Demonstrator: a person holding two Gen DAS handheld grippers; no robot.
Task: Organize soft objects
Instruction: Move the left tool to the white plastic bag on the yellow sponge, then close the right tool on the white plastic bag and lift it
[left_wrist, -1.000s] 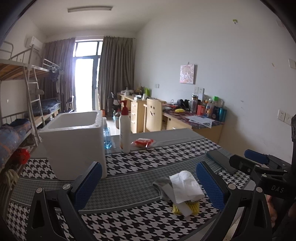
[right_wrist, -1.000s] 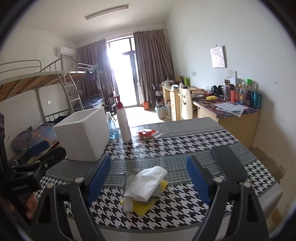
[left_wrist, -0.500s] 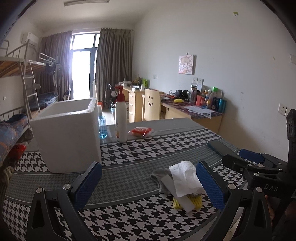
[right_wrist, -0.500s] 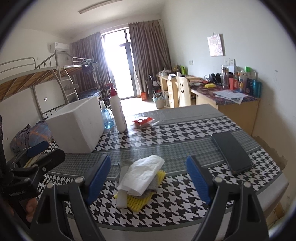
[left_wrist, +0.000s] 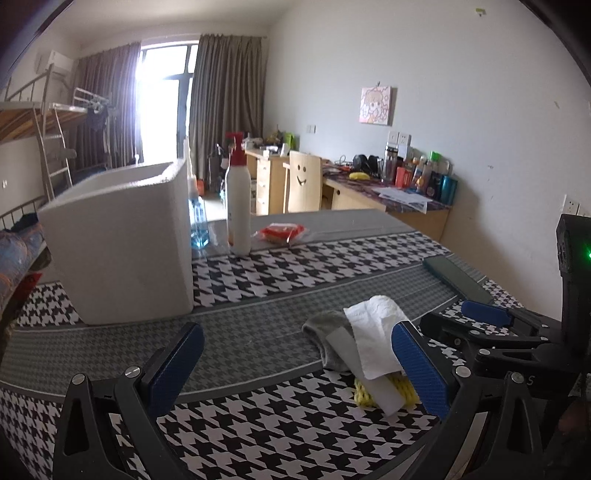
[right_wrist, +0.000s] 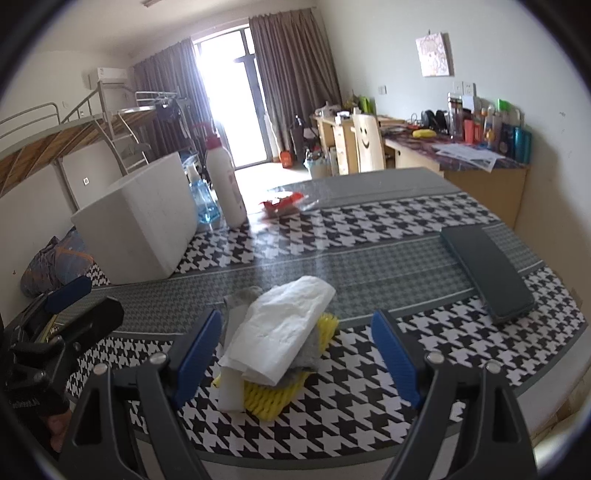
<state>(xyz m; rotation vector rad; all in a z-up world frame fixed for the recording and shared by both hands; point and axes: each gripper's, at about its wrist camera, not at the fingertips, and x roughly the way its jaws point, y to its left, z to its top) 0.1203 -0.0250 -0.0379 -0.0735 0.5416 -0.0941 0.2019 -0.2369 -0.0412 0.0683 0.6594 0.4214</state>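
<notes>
The soft things lie in one small heap near the front edge of the houndstooth-covered table (right_wrist: 406, 221): a white tissue (right_wrist: 284, 325) on top, a grey sock (left_wrist: 325, 332) beneath it, and a yellow foam net (right_wrist: 273, 398) at the bottom, with a white foam strip poking out. The right gripper (right_wrist: 299, 354) hangs just short of the heap with its jaws wide and nothing between the pads; the left gripper (left_wrist: 295, 365) is also wide and empty, the heap off to its right. The white foam box (left_wrist: 122, 243), well apart at the back left, looks the likely destination. Take only the tissue first, pinching it at its raised middle fold, so the layers below stay put.
</notes>
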